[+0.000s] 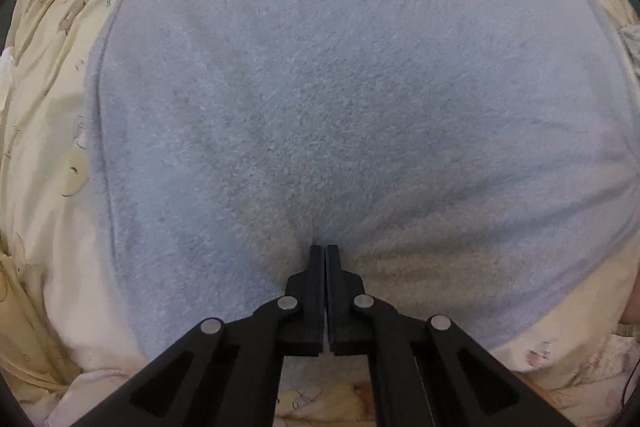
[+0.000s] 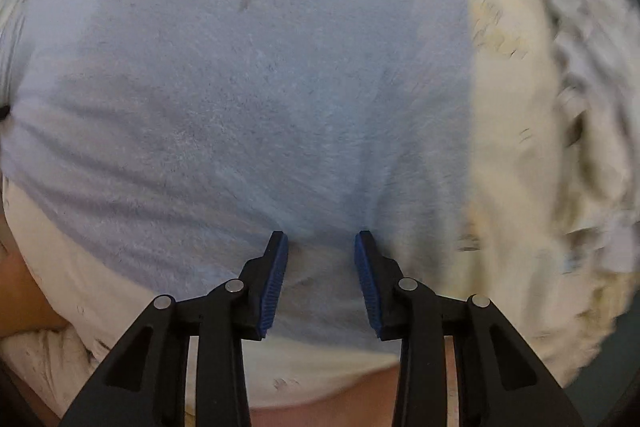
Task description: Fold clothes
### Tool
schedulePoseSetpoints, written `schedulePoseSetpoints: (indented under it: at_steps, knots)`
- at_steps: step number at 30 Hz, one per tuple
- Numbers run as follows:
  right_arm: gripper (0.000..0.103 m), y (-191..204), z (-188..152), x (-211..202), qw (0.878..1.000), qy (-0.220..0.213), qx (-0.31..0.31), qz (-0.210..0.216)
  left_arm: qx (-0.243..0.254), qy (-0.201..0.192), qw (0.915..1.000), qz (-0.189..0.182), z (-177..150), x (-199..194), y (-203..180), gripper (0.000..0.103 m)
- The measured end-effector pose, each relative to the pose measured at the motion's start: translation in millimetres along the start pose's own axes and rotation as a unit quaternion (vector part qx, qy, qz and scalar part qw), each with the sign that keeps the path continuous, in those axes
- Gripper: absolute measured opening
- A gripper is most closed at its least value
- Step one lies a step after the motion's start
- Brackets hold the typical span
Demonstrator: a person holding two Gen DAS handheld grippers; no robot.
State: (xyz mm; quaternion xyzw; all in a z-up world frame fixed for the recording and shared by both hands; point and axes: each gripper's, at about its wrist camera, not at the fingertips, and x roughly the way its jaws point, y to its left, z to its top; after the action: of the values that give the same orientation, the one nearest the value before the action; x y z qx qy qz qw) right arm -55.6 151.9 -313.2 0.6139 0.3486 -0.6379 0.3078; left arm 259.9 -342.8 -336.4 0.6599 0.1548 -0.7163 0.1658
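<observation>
**Claw status: towel on bedsheet**

I see the left claw (image 1: 324, 247) closed, pinching the near edge of the pale blue towel (image 1: 320, 87). My right claw (image 2: 321, 234) stands open, tips against the towel. The towel lies spread on a cream printed bedsheet (image 1: 52, 27).

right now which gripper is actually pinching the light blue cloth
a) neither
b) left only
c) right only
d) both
b: in the left wrist view the left gripper has its jaws pressed together with the light blue cloth puckering into the tips, while the right gripper stands with its blue pads apart over the cloth.
</observation>
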Motion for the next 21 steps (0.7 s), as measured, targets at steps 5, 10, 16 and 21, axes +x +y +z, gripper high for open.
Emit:
schedulePoseSetpoints:
  at_steps: [5,10,16,21]
  knots:
    - [0.041,5,54,-106,0.989,-0.070,-0.123,-0.038,0.047,-0.128,0.9907,0.000,49,-93,1,0.005]
    - [0.041,21,142,-146,0.946,-0.104,-0.289,-0.102,0.128,-0.188,0.9717,0.064,121,-143,-3,0.005]
    - [0.041,35,257,-143,0.884,-0.160,-0.425,-0.112,0.213,-0.179,0.9587,0.059,207,-115,-19,0.005]
    - [0.041,52,327,-98,0.887,-0.170,-0.425,-0.054,0.234,-0.182,0.9534,0.055,280,-84,-34,0.006]
